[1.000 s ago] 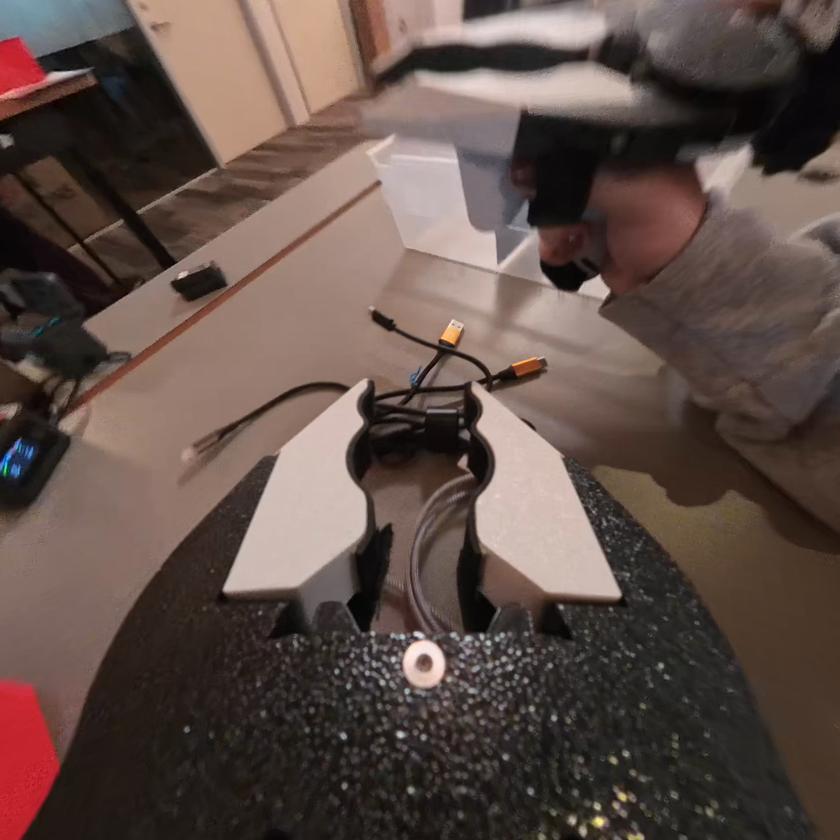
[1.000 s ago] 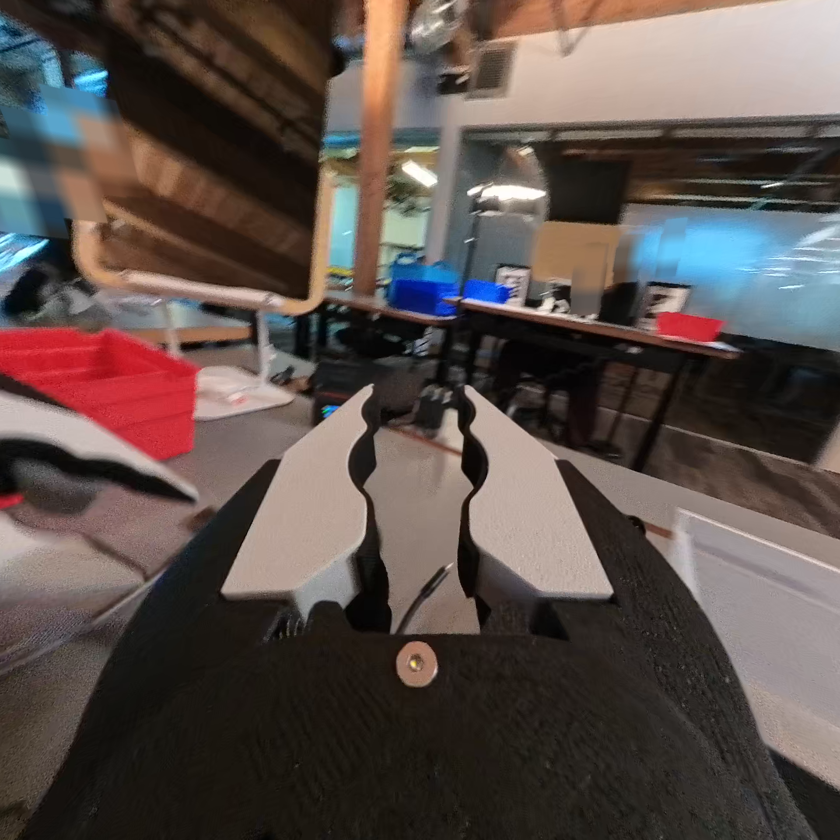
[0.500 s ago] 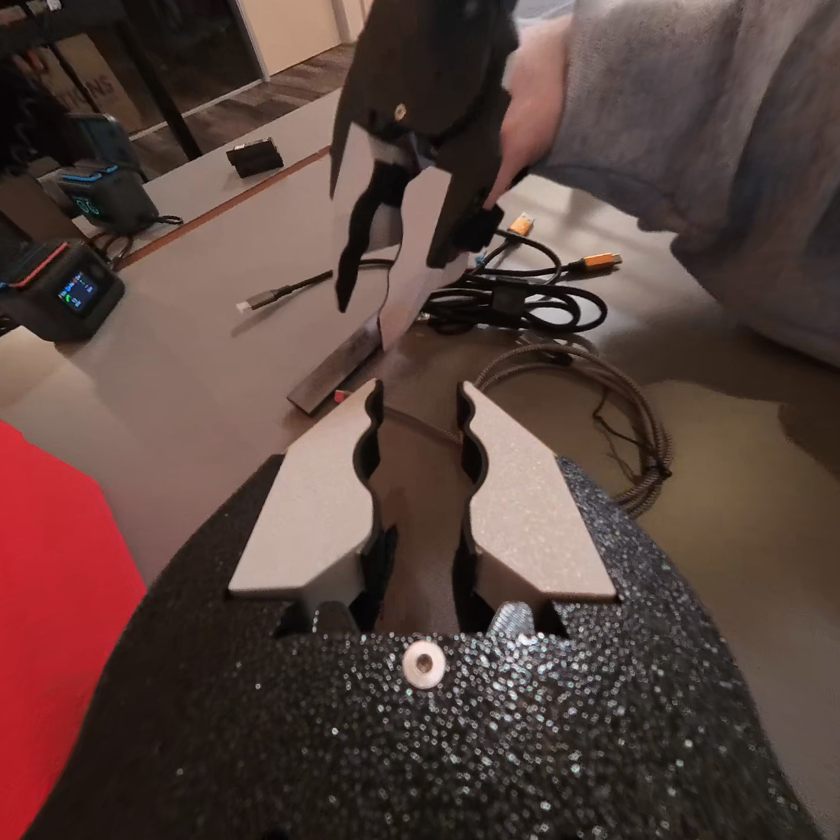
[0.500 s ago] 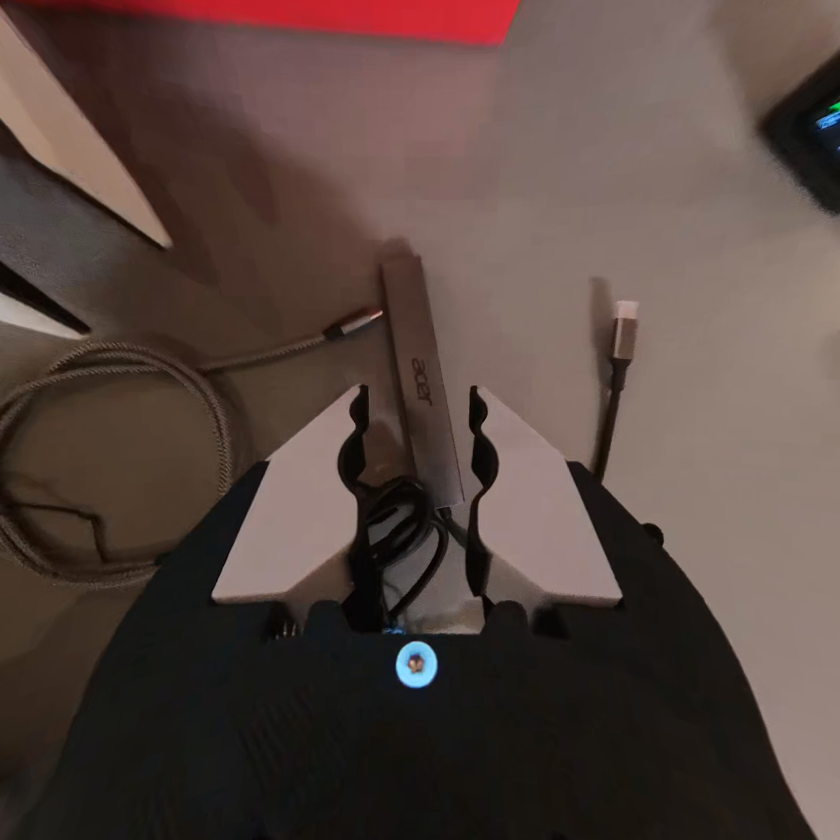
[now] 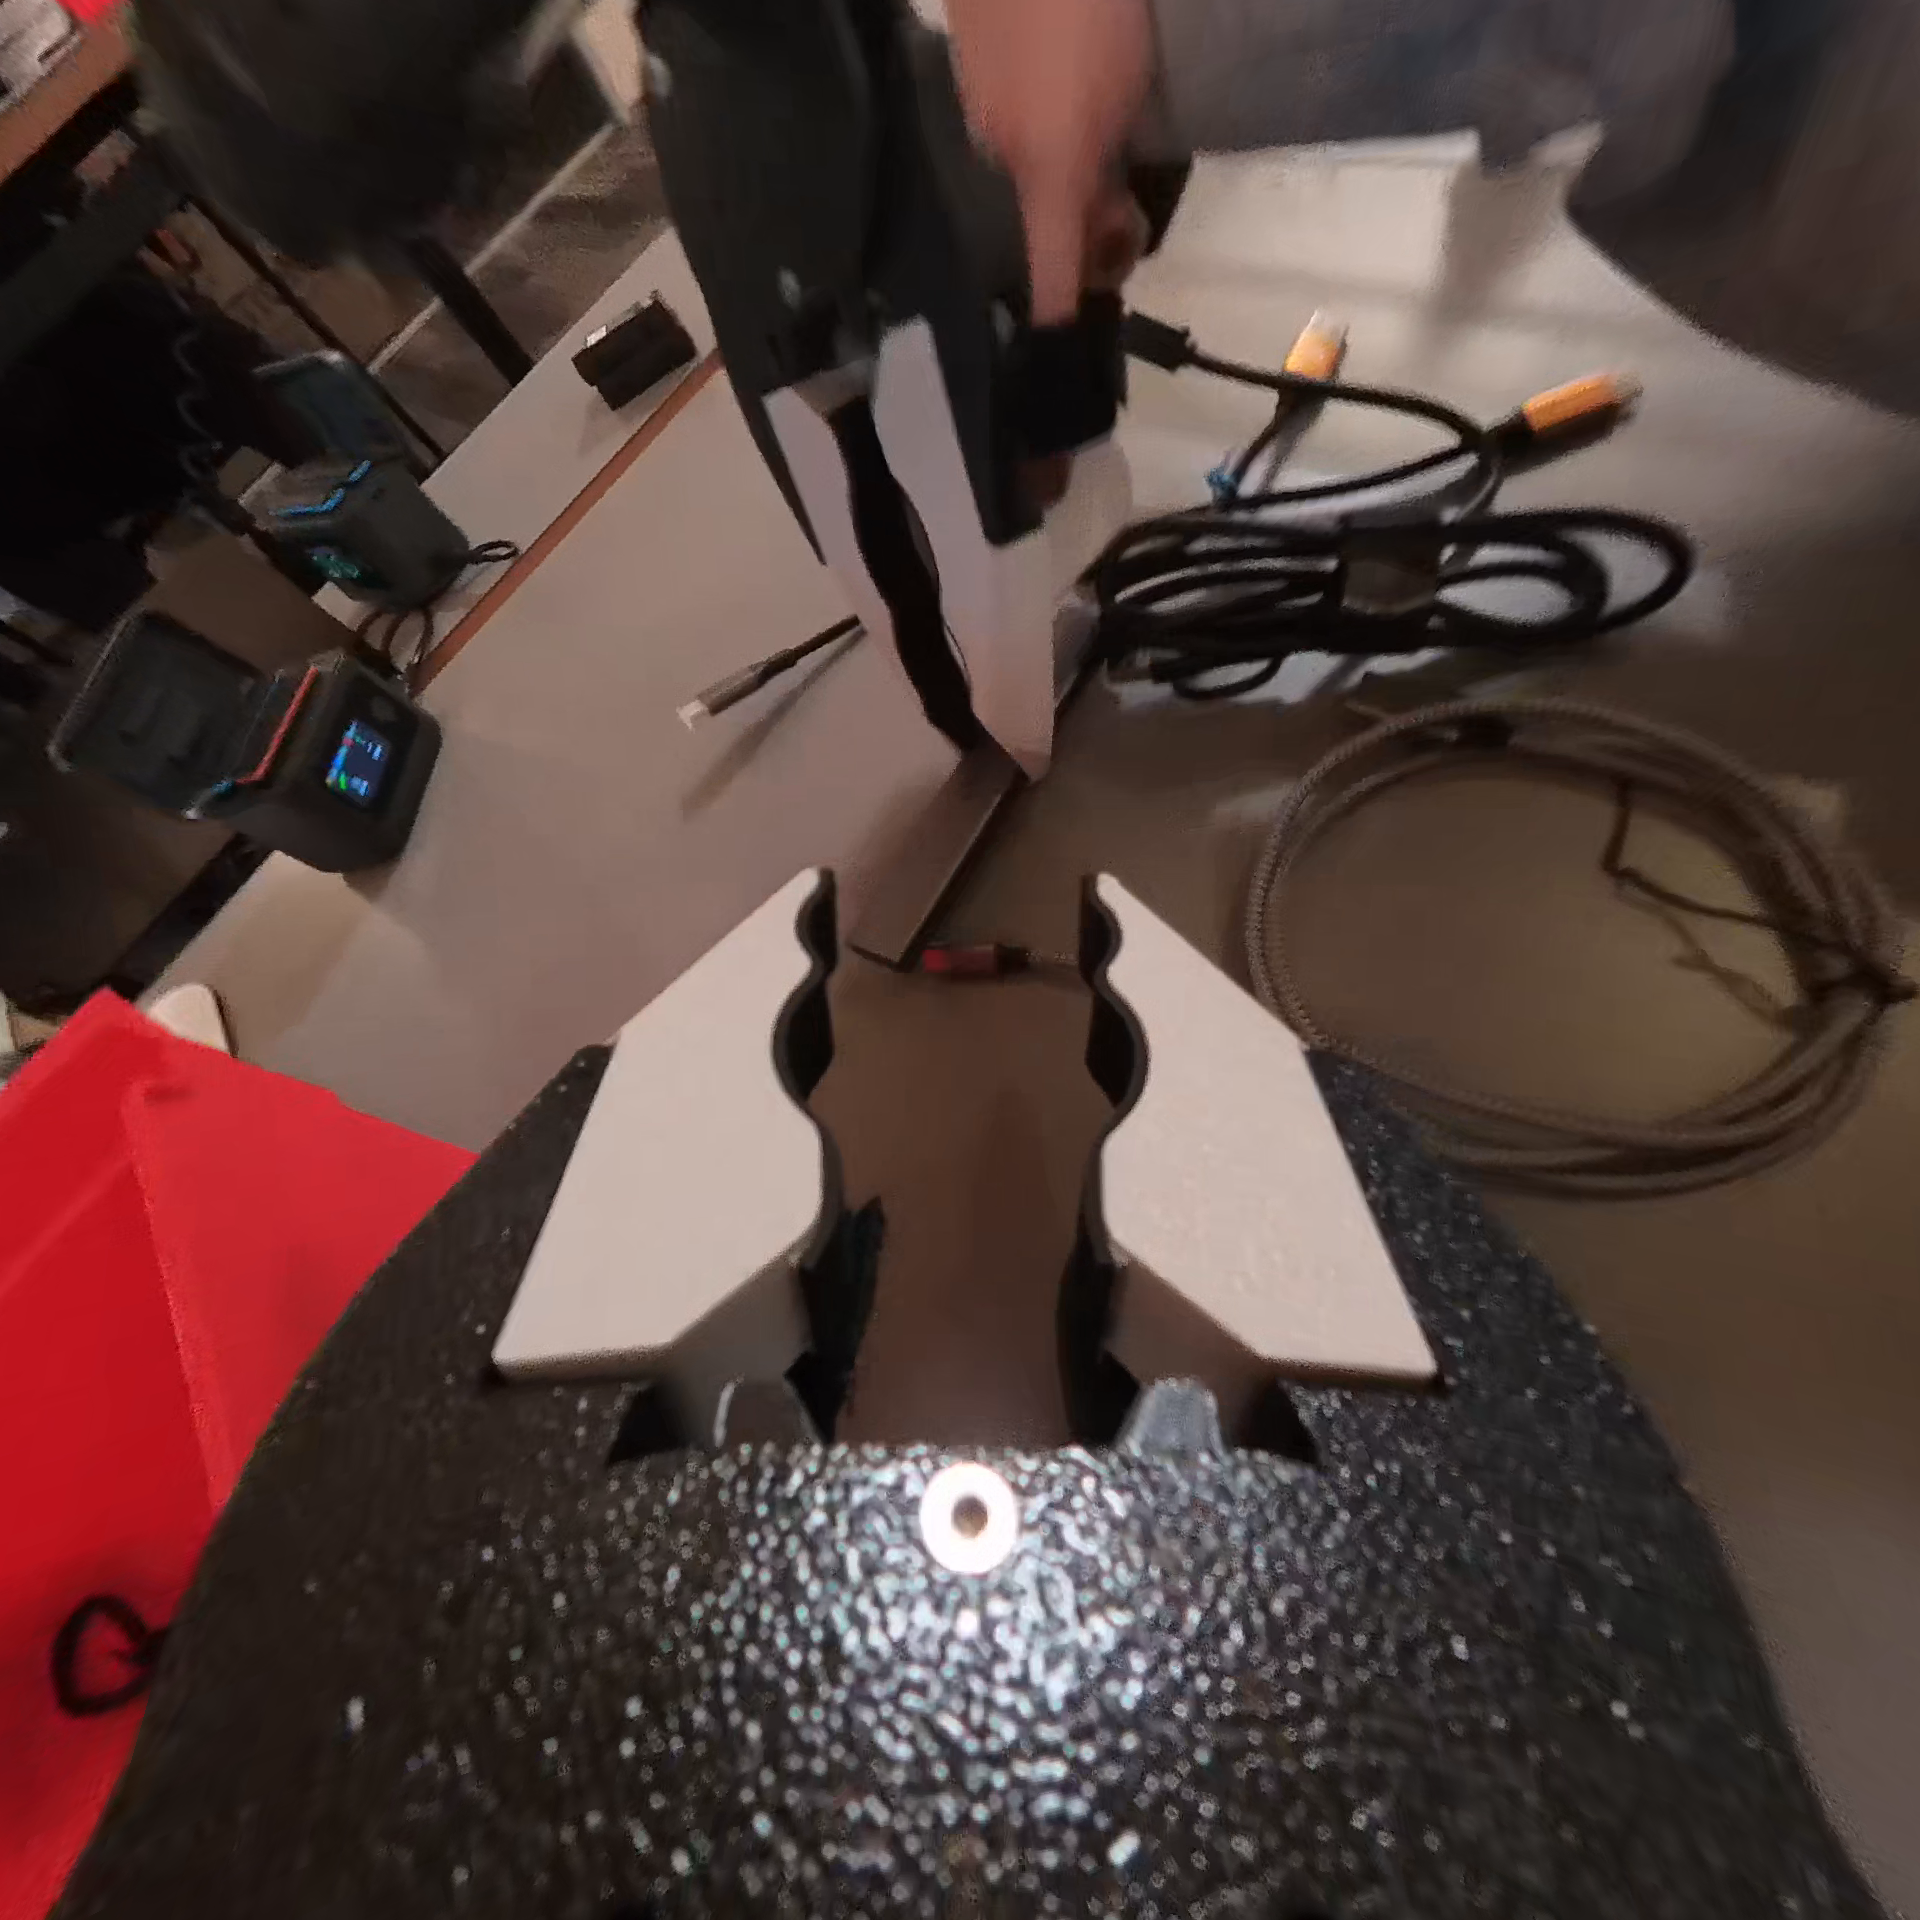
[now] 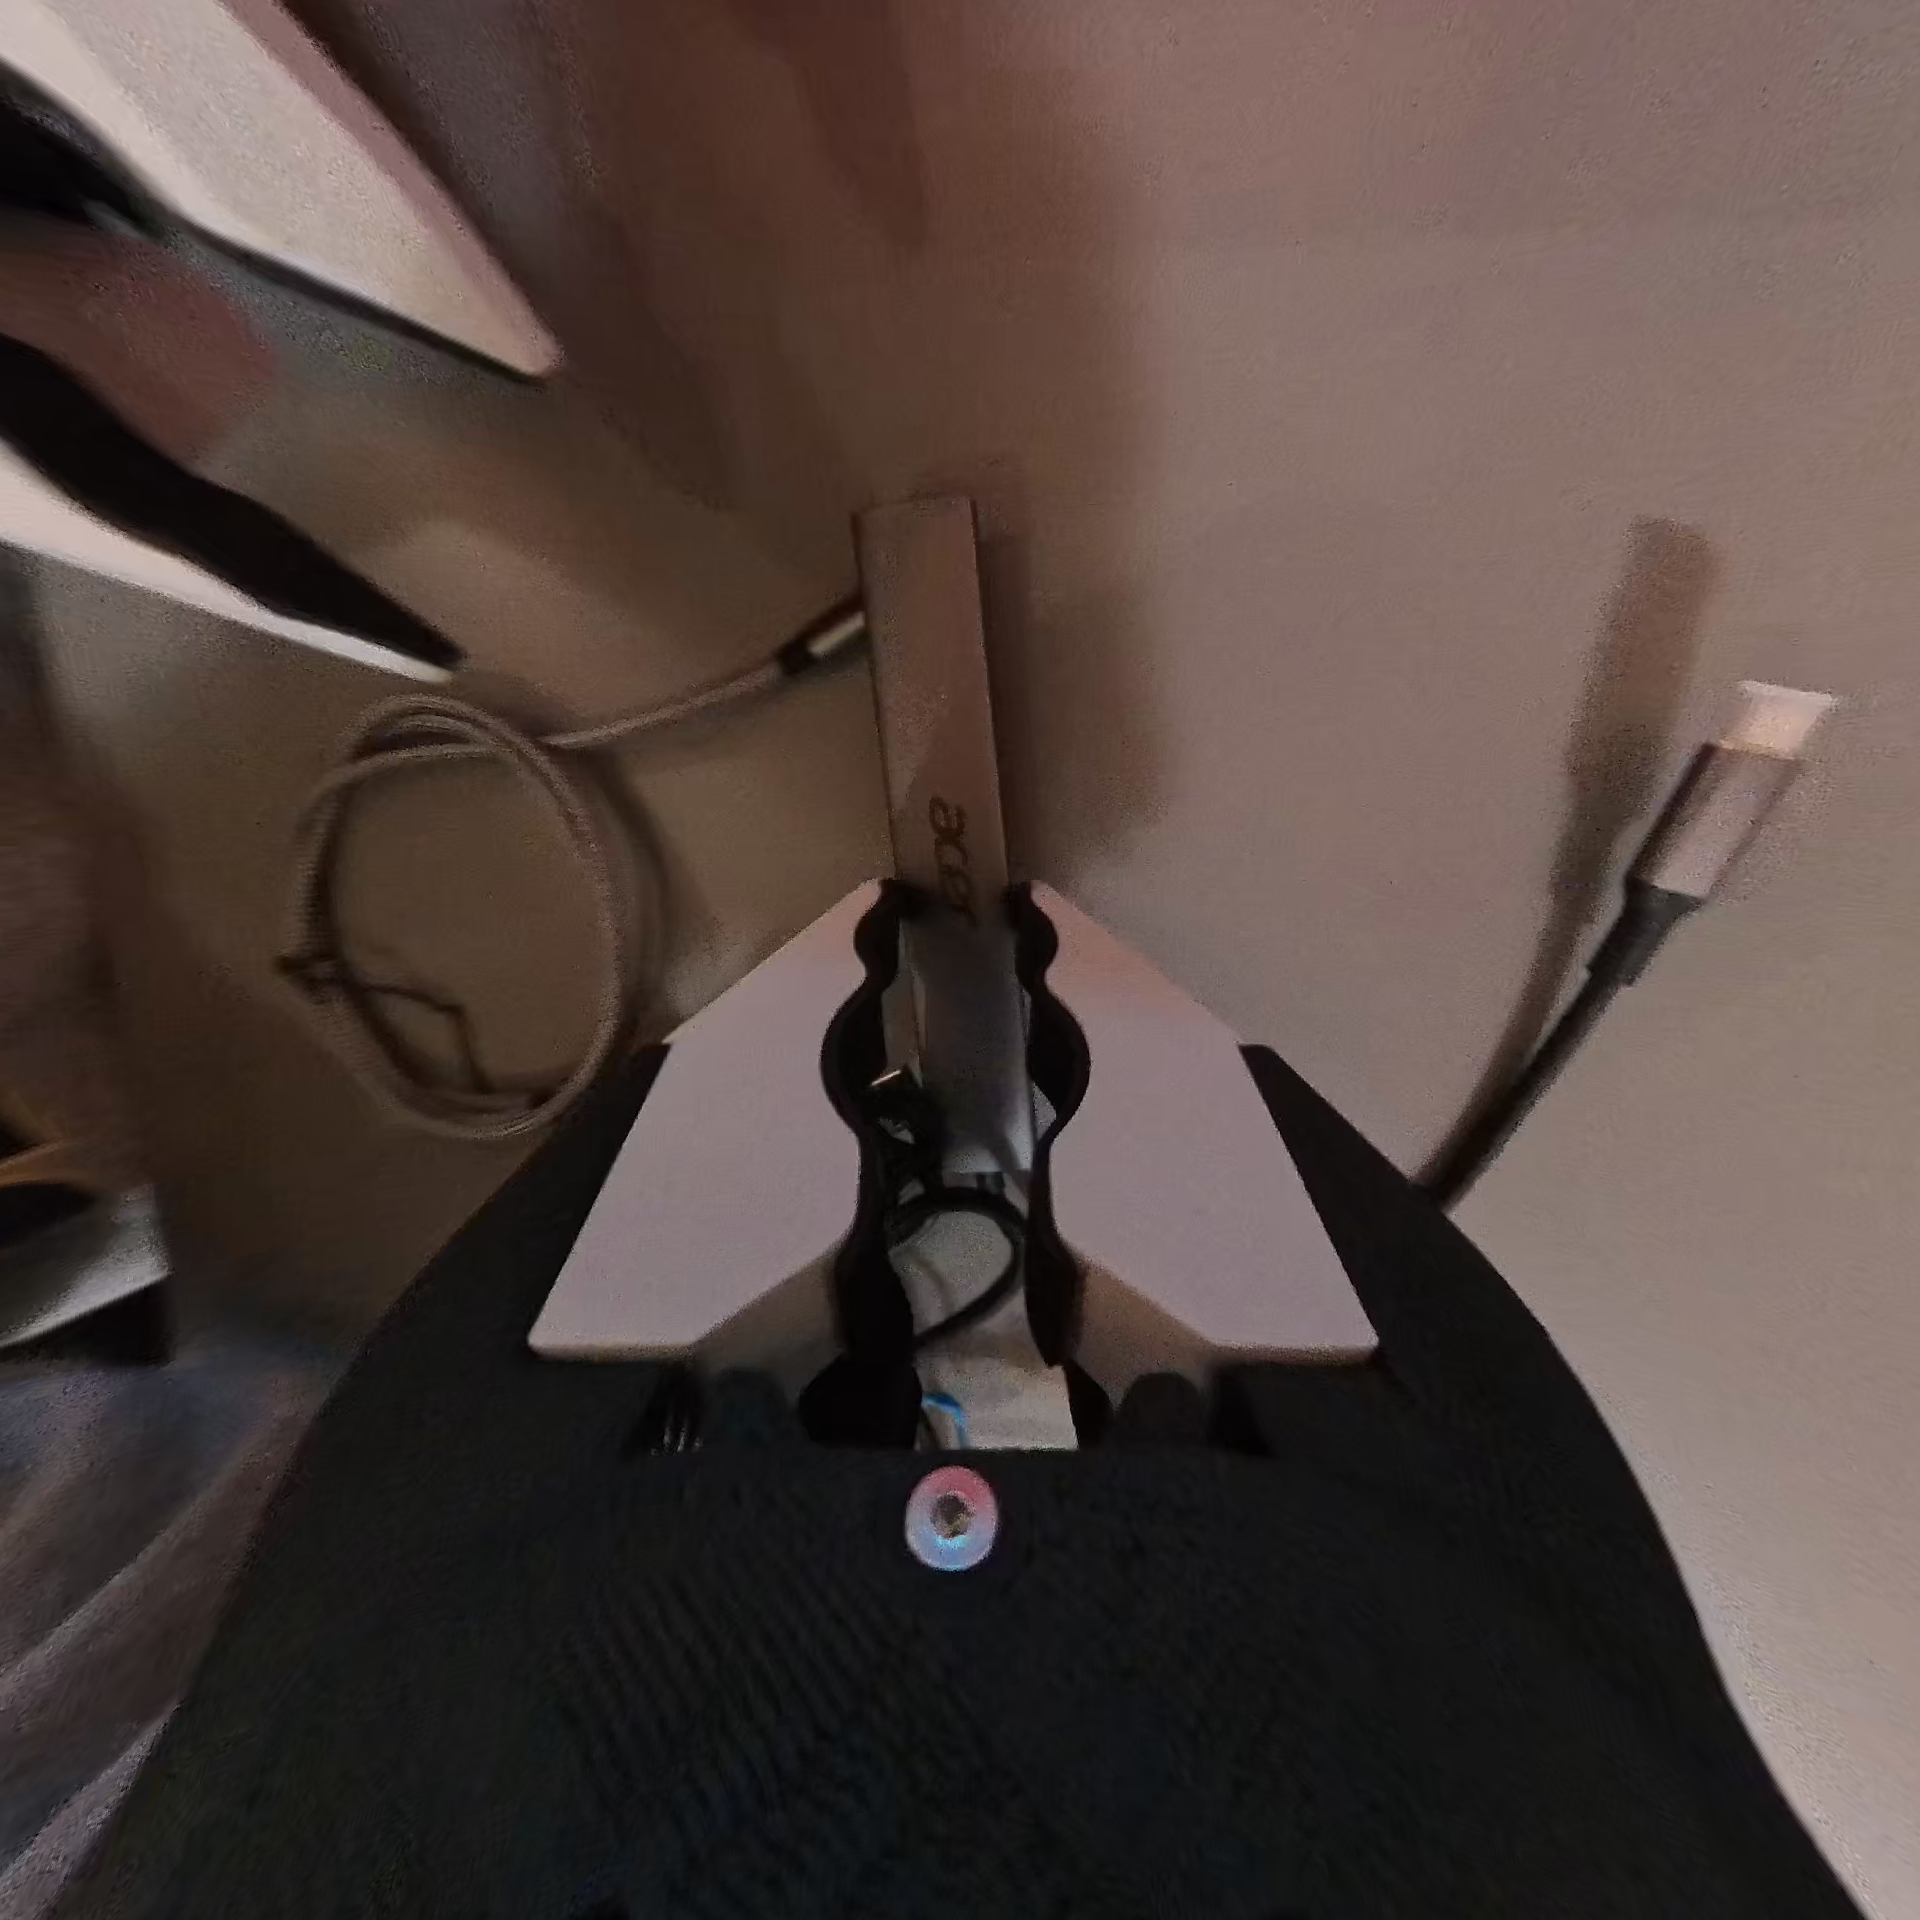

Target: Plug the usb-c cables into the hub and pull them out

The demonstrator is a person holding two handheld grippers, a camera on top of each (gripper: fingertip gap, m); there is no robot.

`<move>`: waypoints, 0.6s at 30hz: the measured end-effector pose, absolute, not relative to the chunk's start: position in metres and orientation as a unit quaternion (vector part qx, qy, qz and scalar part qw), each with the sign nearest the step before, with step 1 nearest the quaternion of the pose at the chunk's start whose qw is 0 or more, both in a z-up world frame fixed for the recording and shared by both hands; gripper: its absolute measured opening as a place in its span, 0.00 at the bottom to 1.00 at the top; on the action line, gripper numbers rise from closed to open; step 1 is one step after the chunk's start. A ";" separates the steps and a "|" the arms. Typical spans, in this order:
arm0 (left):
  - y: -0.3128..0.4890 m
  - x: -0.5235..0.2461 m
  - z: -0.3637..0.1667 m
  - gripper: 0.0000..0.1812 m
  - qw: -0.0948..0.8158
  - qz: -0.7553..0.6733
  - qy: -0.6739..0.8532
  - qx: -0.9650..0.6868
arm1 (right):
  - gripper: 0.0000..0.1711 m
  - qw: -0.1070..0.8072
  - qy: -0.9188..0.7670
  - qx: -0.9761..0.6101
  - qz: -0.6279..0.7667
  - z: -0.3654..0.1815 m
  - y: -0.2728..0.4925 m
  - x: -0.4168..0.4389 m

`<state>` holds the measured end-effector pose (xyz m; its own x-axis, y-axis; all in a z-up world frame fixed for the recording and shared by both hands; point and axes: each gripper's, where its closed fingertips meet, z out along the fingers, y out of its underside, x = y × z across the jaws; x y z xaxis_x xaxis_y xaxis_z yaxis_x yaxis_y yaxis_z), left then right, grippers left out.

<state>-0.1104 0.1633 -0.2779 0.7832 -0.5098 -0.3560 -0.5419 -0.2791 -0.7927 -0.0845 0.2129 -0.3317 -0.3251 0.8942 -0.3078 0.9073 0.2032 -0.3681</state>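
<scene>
The grey hub (image 6: 930, 717) lies flat on the beige table; in the left wrist view it (image 5: 961, 847) sits just ahead of my left fingertips. My right gripper (image 6: 951, 904) points down and is shut on the hub's sides near one end; the left wrist view shows it (image 5: 987, 753) coming down from above. A braided grey cable's plug (image 6: 821, 644) sits in the hub's side and its coil (image 5: 1558, 935) lies to the right. My left gripper (image 5: 956, 914) is open and empty, just short of that plug (image 5: 966, 961). A loose silver-tipped cable (image 6: 1725, 810) lies beside the hub.
A bundle of black cables with orange plugs (image 5: 1403, 592) lies behind the hub. Two power stations (image 5: 312, 769) stand at the left table edge. A red bin (image 5: 156, 1351) is close at my lower left. A person's hand and grey sleeve (image 5: 1060, 125) hold the right gripper. The tips of one gripper are about 9 cm away from the tips of the other.
My right gripper has swung down from facing the room, dropped over the hub and closed on it. My left gripper has pulled back and now faces the hub's near end.
</scene>
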 end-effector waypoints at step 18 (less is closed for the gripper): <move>0.194 -0.117 -0.328 0.03 0.392 0.142 0.395 -0.819 | 0.23 -0.060 0.755 0.575 -0.308 -0.299 0.203 -0.078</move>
<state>-0.1167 0.1936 -0.3277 0.6476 -0.5362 -0.5413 -0.7580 -0.3812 -0.5293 -0.0781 0.2033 -0.2988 -0.3314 0.9060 -0.2634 0.8314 0.1485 -0.5354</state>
